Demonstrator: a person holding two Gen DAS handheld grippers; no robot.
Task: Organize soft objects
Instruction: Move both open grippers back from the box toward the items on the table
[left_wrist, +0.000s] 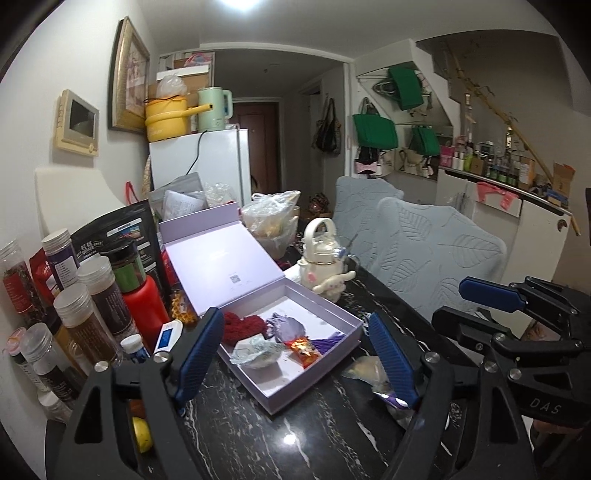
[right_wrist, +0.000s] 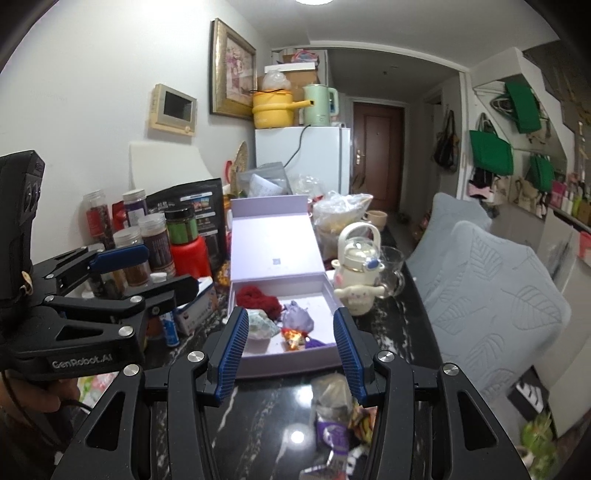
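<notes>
An open lilac box (left_wrist: 343, 319) (right_wrist: 327, 290) lies on the black marble table (left_wrist: 258, 435), its lid standing up behind it. Inside are a red knitted piece (left_wrist: 242, 325) (right_wrist: 258, 297), a purple pouch (left_wrist: 286, 325) (right_wrist: 299, 317), a pale crumpled cloth (left_wrist: 255, 354) (right_wrist: 260, 325), a shiny orange item (left_wrist: 304, 349) and a purple tassel (left_wrist: 328, 341). My left gripper (left_wrist: 295, 358) hovers open before the box, holding nothing. My right gripper (right_wrist: 291, 350) is also open and empty, just short of the box's front wall. A heap of small wrapped pieces (right_wrist: 332, 417) (left_wrist: 365, 369) lies below it.
Several jars (left_wrist: 88, 321) and a red bottle (left_wrist: 146, 306) crowd the table's left side. A white kettle-shaped bottle with a plush figure (right_wrist: 356, 266) and a glass cup (right_wrist: 393, 271) stand right of the box. Grey cushioned chairs (right_wrist: 491, 288) line the right edge.
</notes>
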